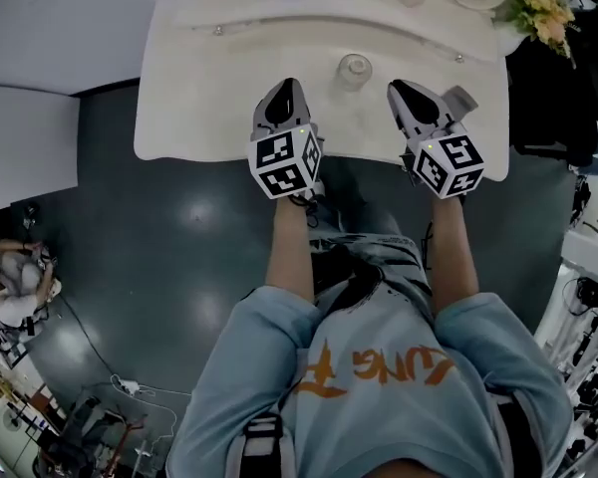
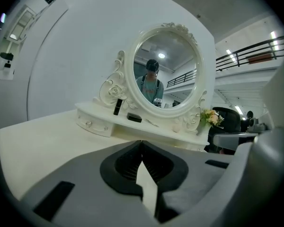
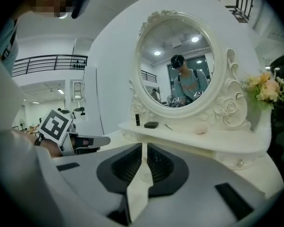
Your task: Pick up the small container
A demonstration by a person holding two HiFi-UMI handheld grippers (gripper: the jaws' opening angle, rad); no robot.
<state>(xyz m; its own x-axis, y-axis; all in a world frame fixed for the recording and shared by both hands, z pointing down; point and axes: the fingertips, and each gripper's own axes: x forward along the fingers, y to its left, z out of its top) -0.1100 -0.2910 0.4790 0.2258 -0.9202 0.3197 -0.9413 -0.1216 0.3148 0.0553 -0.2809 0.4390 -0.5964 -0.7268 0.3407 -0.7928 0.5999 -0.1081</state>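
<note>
Just left and right of the small container on the white table sit the left tool and right tool, each with jaws closed together, holding nothing.

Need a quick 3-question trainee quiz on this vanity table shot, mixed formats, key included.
1. True or false: the glass jar stands on the table, touched by neither the left gripper nor the right gripper.
2. Where are the flowers? A) table's right end B) left end C) centre
3. Fill in: both grippers are ____ (open/shut).
Key: 1 true; 2 A; 3 shut.
</note>
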